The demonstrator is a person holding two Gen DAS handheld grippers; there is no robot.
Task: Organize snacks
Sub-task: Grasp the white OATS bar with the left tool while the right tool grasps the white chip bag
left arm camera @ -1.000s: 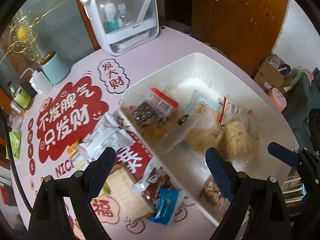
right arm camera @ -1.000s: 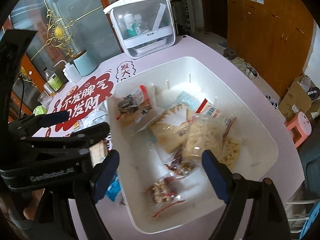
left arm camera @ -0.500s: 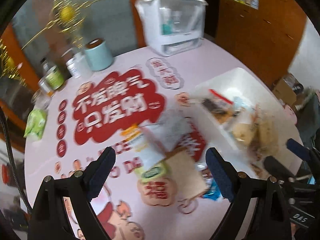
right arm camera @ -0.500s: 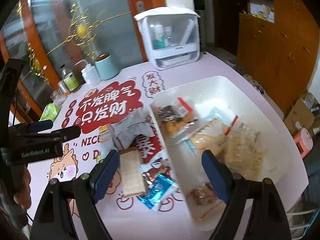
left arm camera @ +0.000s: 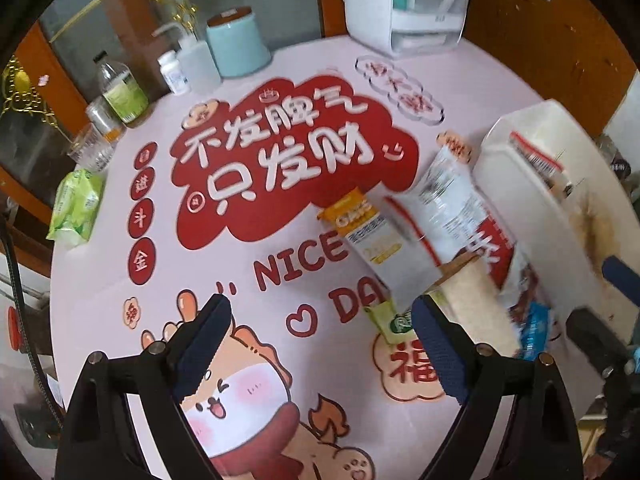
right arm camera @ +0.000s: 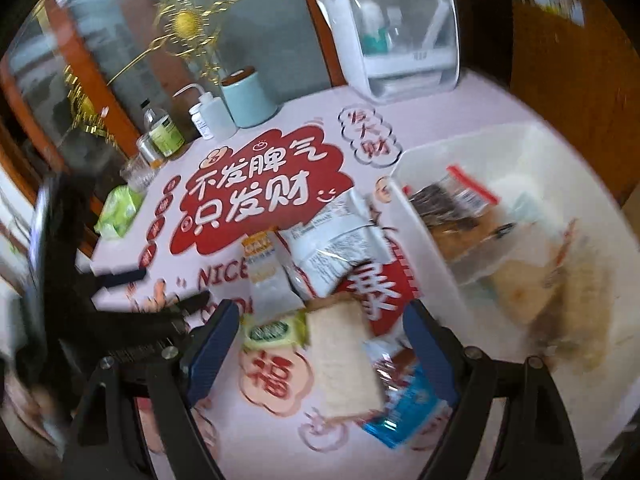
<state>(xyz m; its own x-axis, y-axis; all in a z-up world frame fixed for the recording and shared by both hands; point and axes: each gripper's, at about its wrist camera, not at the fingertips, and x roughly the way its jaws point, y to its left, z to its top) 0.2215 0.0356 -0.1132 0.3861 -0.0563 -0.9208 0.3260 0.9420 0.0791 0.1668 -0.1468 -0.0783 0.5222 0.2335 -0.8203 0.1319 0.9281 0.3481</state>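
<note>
Loose snack packets lie on the pink table left of a white bin (right arm camera: 424, 236): a silver-white bag (right arm camera: 336, 244), an orange-topped sachet (right arm camera: 264, 272), a green-labelled packet (right arm camera: 272, 330), a beige cracker pack (right arm camera: 342, 360), a blue packet (right arm camera: 404, 412). The bin (left arm camera: 516, 200) holds several bagged snacks. My right gripper (right arm camera: 320, 344) is open and empty above the cracker pack. My left gripper (left arm camera: 320, 340) is open and empty over the table print, left of the sachet (left arm camera: 364, 232), silver bag (left arm camera: 440, 216) and cracker pack (left arm camera: 476, 304).
At the table's far edge stand a teal cup (left arm camera: 236, 44), a squeeze bottle (left arm camera: 196, 64), small bottles (left arm camera: 120, 92), a green tissue pack (left arm camera: 76, 204) and a white lidded organiser (left arm camera: 408, 4). The other gripper's dark frame shows in the right wrist view at left (right arm camera: 80, 280).
Both grippers have swung left, away from the bin and toward the loose packets and the printed table. Both stay open and empty.
</note>
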